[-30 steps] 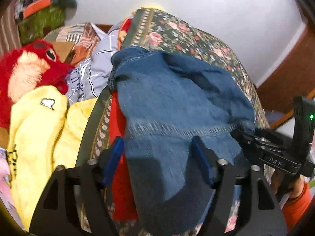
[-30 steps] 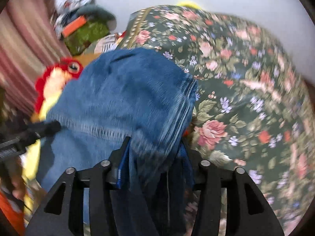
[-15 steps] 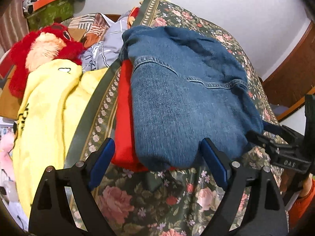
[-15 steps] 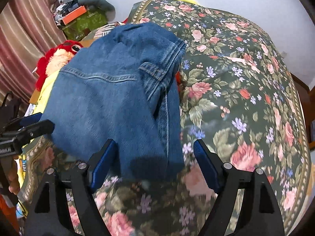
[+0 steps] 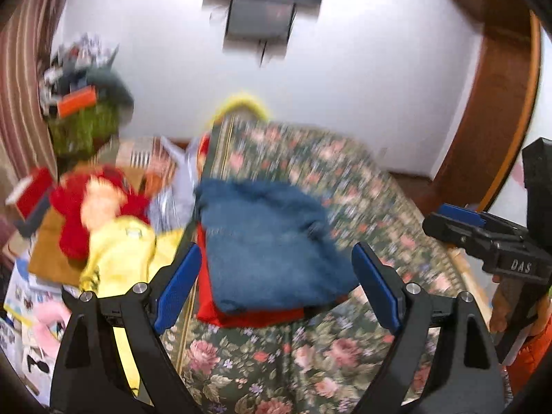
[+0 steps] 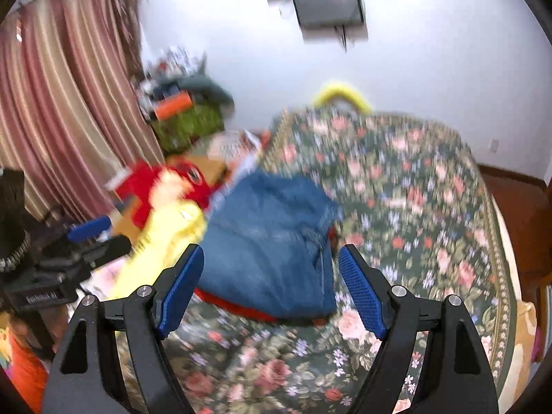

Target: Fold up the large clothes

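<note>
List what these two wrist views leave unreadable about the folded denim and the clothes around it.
- Folded denim, both views: motion blur hides seams and how neat the fold is.
- Red garment, both views: only its edges show, the denim covers the rest.
- Yellow garment, left wrist view: the left tool hides its lower part.
- Cluttered pile by the curtain, right wrist view: too blurred to identify.

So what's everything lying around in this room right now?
folded blue denim garment: one, blue, on the red cloth
red cloth: one, red, under the denim
floral bedspread: one, dark green with pink flowers, over the bed
red plush toy: one, red and peach, left of the bed
yellow garment: one, yellow, beside the toy
striped curtain: one, pink and beige, far left
wall-mounted dark box: one, dark, high up
left gripper: one, black with blue pads, open, empty
right gripper: one, same, open, empty
</note>
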